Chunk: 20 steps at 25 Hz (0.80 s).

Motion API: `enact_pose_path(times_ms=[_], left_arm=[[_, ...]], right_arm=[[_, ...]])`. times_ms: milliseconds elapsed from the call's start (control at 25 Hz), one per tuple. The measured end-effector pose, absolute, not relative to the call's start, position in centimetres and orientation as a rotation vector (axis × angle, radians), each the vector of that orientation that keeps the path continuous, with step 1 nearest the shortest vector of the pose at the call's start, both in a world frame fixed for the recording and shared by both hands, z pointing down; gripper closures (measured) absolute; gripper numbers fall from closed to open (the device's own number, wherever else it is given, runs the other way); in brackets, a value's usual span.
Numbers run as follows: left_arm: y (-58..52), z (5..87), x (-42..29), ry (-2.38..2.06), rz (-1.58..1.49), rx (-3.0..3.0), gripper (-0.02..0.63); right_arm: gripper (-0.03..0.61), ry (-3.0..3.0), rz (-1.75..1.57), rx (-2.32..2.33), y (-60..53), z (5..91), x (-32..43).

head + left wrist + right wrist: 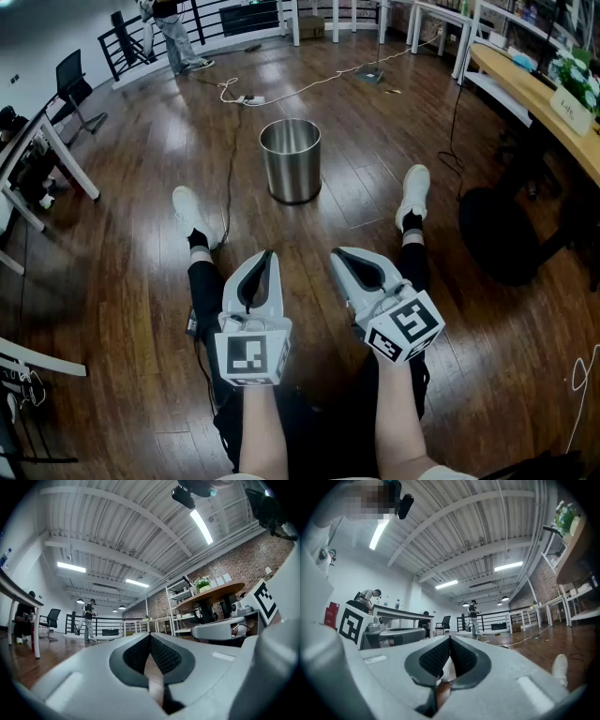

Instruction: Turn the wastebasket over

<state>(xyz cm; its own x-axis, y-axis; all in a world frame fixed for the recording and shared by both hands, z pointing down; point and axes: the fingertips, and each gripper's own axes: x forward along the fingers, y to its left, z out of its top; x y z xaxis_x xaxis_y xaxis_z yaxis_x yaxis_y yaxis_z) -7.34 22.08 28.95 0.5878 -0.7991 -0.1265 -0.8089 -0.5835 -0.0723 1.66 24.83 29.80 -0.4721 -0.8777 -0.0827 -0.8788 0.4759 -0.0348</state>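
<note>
Showing in head view alone, upright wastebasket (290, 161) on wood floor (122, 272)

One steel wastebasket (290, 159) is counted on the wooden floor (122, 253). Two grippers are held, the left gripper (268, 253) and the right gripper (337, 253). One marker cube is carried by each, so two are counted: the left cube (251, 356) and the right cube (405, 328). Two white shoes are seen, a left shoe (191, 214) and a right shoe (413, 191). One black office chair (70, 75), one potted plant (576, 67) and one power strip (251, 99) are counted. One person (172, 33) is seen standing by the railing (225, 19).
</note>
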Motion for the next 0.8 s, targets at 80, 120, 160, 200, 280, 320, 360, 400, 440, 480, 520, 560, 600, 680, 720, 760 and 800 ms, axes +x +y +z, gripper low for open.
enact_pose_path(times_ms=[80, 120, 160, 200, 280, 320, 360, 400, 440, 480, 520, 560, 600, 680, 720, 760, 800], left_arm=[[22.0, 29.0, -7.4, 1.374, 0.117, -2.690, 0.595], [22.0, 29.1, -7.4, 1.374, 0.115, -2.690, 0.595], [21.9, 29.2, -7.4, 1.374, 0.113, -2.690, 0.595], [21.9, 29.2, -7.4, 1.374, 0.114, -2.691, 0.595], [21.9, 29.1, -7.5, 1.369, 0.119, -2.696, 0.595], [22.0, 29.1, -7.5, 1.362, 0.123, -2.698, 0.595], [22.0, 29.1, -7.6, 1.358, 0.127, -2.699, 0.597], [22.0, 29.0, -7.6, 1.362, 0.130, -2.701, 0.595], [22.0, 28.8, -7.6, 1.368, 0.138, -2.701, 0.595], [21.9, 28.6, -7.7, 1.374, 0.151, -2.699, 0.597], [21.9, 28.4, -7.8, 1.382, 0.163, -2.695, 0.597], [21.8, 28.4, -7.8, 1.391, 0.171, -2.692, 0.597], [21.7, 28.4, -7.9, 1.399, 0.175, -2.689, 0.597], [21.4, 28.8, -7.7, 1.401, 0.177, -2.688, 0.597], [21.2, 29.1, -7.6, 1.394, 0.177, -2.689, 0.597], [20.9, 29.5, -7.4, 1.389, 0.176, -2.691, 0.598], [20.5, 29.9, -7.4, 1.391, 0.176, -2.695, 0.598]], right_arm=[[0.586, 2.622, 0.019, -1.561, 24.8, 29.9, 1.6], [0.586, 2.622, 0.019, -1.560, 24.7, 29.9, 1.6], [0.586, 2.622, 0.019, -1.560, 24.7, 29.9, 1.6], [0.586, 2.623, 0.018, -1.560, 24.7, 29.9, 1.6], [0.586, 2.624, 0.016, -1.559, 24.7, 30.0, 1.4], [0.586, 2.625, 0.015, -1.559, 24.7, 30.0, 1.3], [0.586, 2.627, 0.015, -1.559, 24.7, 30.1, 1.2], [0.586, 2.629, 0.014, -1.559, 24.6, 30.1, 1.1], [0.586, 2.631, 0.015, -1.559, 24.6, 30.1, 1.1], [0.586, 2.634, 0.015, -1.558, 24.5, 30.2, 1.1], [0.586, 2.636, 0.014, -1.557, 24.4, 30.2, 1.1], [0.586, 2.639, 0.010, -1.558, 24.4, 30.3, 1.1], [0.586, 2.641, 0.004, -1.560, 24.4, 30.4, 1.2], [0.586, 2.639, -0.011, -1.574, 24.3, 30.8, 1.7], [0.586, 2.637, -0.022, -1.584, 24.3, 31.2, 2.0], [0.586, 2.636, -0.031, -1.594, 24.2, 31.6, 2.2], [0.586, 2.635, -0.040, -1.602, 23.9, 32.0, 2.4]])
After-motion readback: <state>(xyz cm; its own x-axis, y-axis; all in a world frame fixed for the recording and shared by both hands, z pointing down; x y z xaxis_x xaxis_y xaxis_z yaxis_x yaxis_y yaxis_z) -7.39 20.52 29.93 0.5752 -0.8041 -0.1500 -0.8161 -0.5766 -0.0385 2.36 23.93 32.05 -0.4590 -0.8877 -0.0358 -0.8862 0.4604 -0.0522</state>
